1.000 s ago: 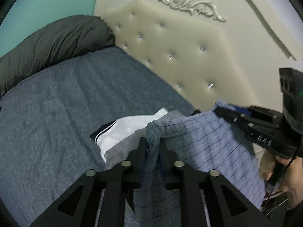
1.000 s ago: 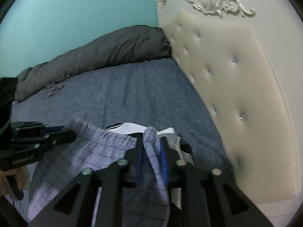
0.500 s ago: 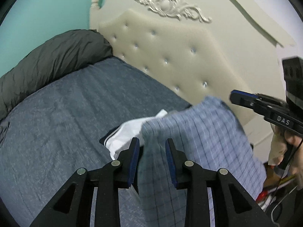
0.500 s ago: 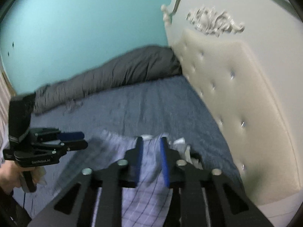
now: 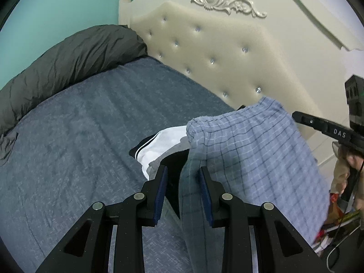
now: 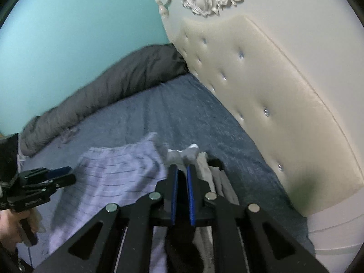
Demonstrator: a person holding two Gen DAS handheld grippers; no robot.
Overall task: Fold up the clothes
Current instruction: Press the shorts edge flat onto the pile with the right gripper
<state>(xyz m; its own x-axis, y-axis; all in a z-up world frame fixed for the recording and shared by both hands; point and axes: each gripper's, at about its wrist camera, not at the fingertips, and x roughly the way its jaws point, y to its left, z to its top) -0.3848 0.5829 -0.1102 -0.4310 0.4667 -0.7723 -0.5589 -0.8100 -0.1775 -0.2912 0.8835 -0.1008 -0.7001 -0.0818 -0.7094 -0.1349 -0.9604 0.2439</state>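
Bedding (image 5: 79,118) carries folded clothes (image 5: 159,145); my left gripper (image 5: 183,182) gapes around the plaid shorts (image 5: 250,154), waistband toward the headboard (image 5: 227,52); right gripper (image 6: 181,177) looks empty, nearly closed.

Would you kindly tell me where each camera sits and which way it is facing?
Left wrist: on the left gripper, looking across the bed toward the headboard; shows its own fingers, plus the right gripper and right hand.
Right wrist: on the right gripper, facing along the headboard toward the teal wall; shows its fingers, the left gripper and left hand.
Shared: plaid garment, grey duvet.
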